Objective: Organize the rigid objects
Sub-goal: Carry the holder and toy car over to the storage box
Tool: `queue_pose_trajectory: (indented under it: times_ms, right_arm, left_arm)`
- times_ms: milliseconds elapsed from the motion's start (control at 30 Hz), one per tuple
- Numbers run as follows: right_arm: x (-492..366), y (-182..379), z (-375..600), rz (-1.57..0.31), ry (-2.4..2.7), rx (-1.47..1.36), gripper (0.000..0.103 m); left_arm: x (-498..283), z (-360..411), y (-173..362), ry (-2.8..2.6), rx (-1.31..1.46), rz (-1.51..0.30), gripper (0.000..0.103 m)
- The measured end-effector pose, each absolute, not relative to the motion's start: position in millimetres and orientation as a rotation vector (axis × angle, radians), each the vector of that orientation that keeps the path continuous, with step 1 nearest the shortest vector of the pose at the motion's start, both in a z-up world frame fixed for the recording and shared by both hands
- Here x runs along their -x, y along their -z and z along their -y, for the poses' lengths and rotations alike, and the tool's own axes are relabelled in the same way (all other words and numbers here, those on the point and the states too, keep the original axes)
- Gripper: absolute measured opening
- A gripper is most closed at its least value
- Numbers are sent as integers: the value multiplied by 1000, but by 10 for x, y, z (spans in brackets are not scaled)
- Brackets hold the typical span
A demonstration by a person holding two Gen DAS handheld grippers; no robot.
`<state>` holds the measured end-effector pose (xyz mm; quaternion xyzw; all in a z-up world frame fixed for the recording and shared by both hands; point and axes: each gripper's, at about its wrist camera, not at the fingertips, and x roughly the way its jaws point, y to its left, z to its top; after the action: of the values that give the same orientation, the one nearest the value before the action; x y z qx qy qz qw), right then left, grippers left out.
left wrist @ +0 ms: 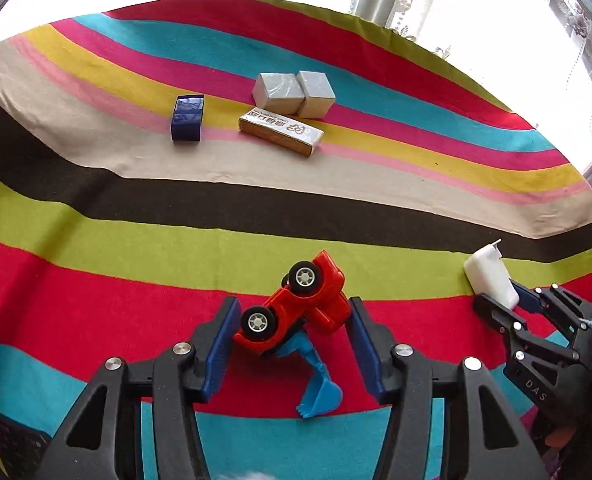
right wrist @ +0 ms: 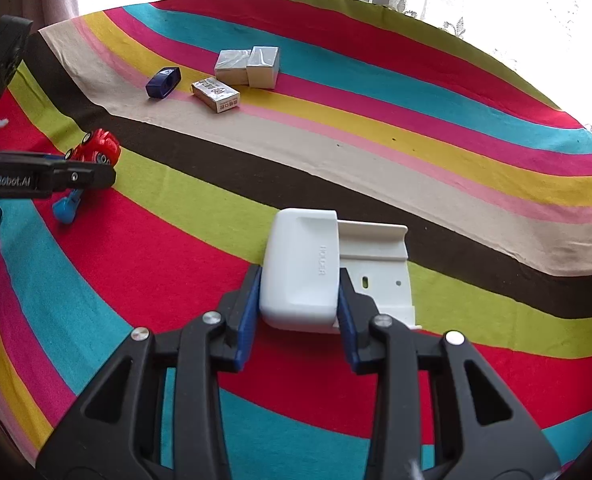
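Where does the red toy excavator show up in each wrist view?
Left wrist: the red toy excavator sits low in the centre, on its side between the left claw fingers.
Right wrist: it is at the far left edge, partly hidden behind the left claw.
Shared landmark: the dark blue box on the far part of the striped cloth.
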<state>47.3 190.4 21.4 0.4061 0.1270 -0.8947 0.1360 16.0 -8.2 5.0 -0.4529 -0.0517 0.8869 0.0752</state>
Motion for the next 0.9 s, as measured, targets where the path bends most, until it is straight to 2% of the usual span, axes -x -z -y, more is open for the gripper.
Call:
queue_pose_trajectory:
  times_ms: [667, 900]
  right_arm:
    - [-480, -207, -1883, -397, 2599, -1165, 39]
    - [-502, -205, -1832, -467, 2628, -1145, 39]
  left_arm:
    - [-251, 30, -10, -2745, 1292, 86, 55]
    - [-240, 44, -7, -2744, 1291, 91, 55]
